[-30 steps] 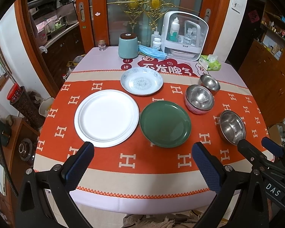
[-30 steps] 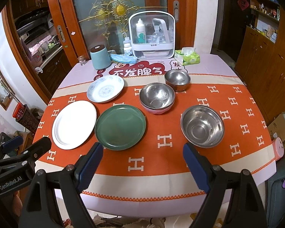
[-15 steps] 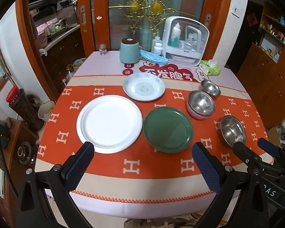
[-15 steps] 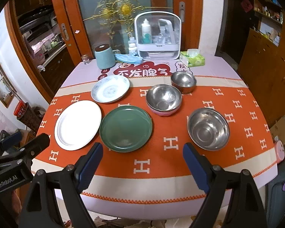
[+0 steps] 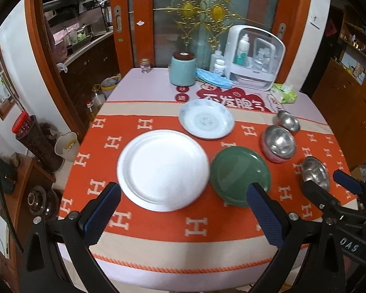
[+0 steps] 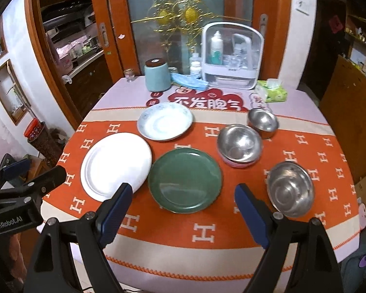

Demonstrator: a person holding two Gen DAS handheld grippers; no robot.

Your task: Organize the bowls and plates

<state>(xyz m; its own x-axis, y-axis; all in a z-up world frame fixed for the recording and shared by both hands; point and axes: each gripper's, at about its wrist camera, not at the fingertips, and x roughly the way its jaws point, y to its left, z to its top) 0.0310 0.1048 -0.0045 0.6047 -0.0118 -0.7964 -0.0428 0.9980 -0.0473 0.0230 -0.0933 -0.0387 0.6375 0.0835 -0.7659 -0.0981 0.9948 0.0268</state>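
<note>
Orange cloth with white H marks (image 6: 202,229) covers the table, and on it lie three plates and three steel bowls. The white plate (image 5: 163,169) sits near left, its rim just beside the green plate (image 6: 185,180) to its right; the blue-patterned plate (image 6: 165,121) lies farther back, between and behind them. To the right, a steel bowl nested in a pink one (image 6: 239,145) stands just beside a small steel bowl (image 6: 263,122) farther back, while a large steel bowl (image 6: 290,188) sits alone, near right. Along the far edge stand a teal canister (image 6: 157,77), a blue face mask (image 6: 189,80), a white storage case with bottles (image 6: 232,56), a green tissue pack (image 6: 273,92) and a small glass jar (image 5: 145,65). The left gripper (image 5: 183,217) hangs above the near edge with its blue pads spread wide, holding nothing, framing the white plate; the right gripper (image 6: 183,216) is likewise spread and empty, framing the green plate. In the left wrist view the right gripper's black arm covers part of the large bowl, which the right wrist view shows whole. Only the left wrist view takes in the red-lidded jar (image 5: 34,141) on the floor clearly.
</note>
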